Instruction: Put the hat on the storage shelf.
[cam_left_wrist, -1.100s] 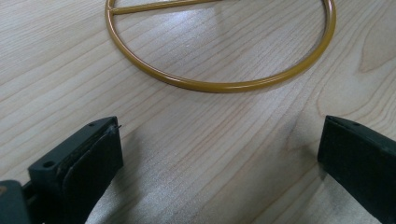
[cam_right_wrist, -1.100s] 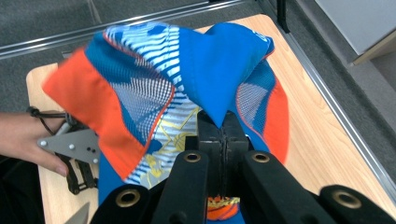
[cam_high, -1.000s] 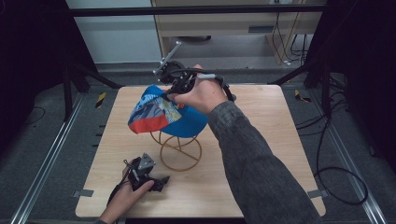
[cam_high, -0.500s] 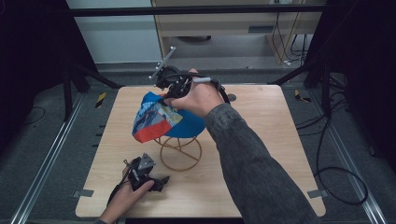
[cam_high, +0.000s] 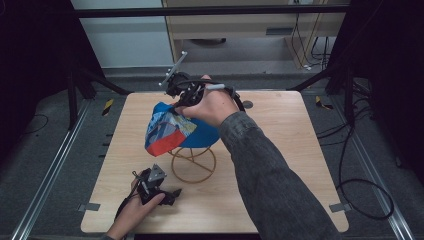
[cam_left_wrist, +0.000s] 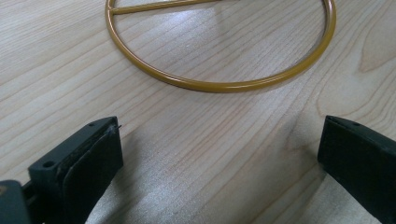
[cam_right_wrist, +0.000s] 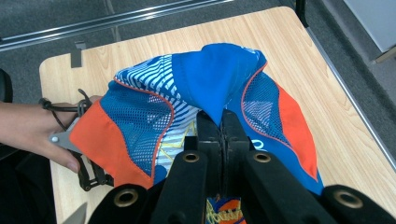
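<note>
Lifted toward the table's (cam_high: 280, 150) far edge, cap (cam_high: 177, 130) hangs.

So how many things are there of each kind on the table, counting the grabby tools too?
Grippers: 2, the left gripper low on the table and the right gripper held up.
Blue and orange cloth cap: 1.
Gold wire stand: 1.
Total: 4.

Lab: black frame (cam_high: 210, 10), floor rails (cam_high: 47, 172), loose cables (cam_high: 365, 195), test table (cam_high: 280, 200).
</note>
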